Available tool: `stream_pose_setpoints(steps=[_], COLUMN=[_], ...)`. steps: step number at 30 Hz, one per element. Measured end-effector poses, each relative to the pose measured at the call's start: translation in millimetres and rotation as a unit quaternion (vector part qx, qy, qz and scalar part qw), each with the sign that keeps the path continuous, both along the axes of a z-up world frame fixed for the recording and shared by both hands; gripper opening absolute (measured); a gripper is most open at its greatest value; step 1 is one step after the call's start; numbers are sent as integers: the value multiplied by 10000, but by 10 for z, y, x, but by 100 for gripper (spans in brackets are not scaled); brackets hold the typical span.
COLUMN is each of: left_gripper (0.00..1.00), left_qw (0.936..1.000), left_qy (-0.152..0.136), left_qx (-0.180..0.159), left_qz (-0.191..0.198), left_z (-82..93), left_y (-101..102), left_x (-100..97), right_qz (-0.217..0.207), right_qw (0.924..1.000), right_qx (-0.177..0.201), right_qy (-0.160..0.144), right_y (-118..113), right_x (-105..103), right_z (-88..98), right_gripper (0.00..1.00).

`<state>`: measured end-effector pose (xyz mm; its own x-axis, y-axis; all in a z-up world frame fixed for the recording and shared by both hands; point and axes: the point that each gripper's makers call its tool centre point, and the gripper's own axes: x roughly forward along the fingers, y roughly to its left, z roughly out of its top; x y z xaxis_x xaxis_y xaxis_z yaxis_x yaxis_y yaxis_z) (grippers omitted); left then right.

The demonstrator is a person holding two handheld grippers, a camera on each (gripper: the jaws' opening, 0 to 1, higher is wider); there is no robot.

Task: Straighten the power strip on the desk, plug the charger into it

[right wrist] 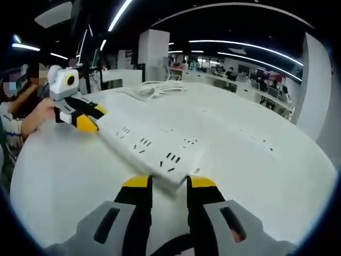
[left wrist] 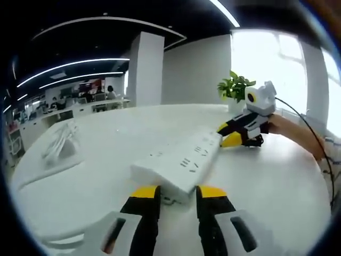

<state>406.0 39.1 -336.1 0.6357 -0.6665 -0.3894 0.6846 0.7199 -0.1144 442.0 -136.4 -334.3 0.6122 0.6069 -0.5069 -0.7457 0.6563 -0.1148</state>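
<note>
A: Where is the strip (left wrist: 181,160)?

B: Flat on the white desk (left wrist: 106,138), running between the two hand-held grippers. In the left gripper view its near end sits just past the yellow tips of the left hand-held gripper (left wrist: 178,193).

A: Has that one got hold of it?

B: The jaws stand a little apart, one on each side of the strip's near corner. Whether the tips press on it I cannot tell; the end looks to be at the gap, not deep inside.

A: And the far end?

B: The right hand-held gripper (left wrist: 230,134) meets it there, held by a hand (left wrist: 285,128). Its yellow tip lies against the strip's end.

A: From its own camera?

B: In the right gripper view the strip's (right wrist: 146,141) corner lies between the tips of the right hand-held gripper (right wrist: 169,182), jaws partly open, close on either side. A firm clamp I cannot confirm. At the other end the left hand-held gripper (right wrist: 88,118) touches the strip.

A: Anything else on the desk?

B: A white cable (left wrist: 58,141) well off from the strip, and a plant (left wrist: 235,88) beyond the far edge
</note>
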Motion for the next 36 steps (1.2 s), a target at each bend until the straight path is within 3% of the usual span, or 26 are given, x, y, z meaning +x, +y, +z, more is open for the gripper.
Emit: stream_pose_setpoints(steps=[24, 36], left_gripper=[25, 25], left_qw=[10000, 9998], left_qy=[50, 128], left_qx=[-60, -121], left_qz=[-42, -118], left_z=[-1, -5], left_y=[20, 53], left_x=[-13, -79], right_qz=[-39, -9], right_qw=[9999, 9996], right_qx=[153, 245], right_qy=[32, 135], right_y=[6, 37], right_x=[-12, -118], right_z=[20, 21], right_gripper=[24, 23])
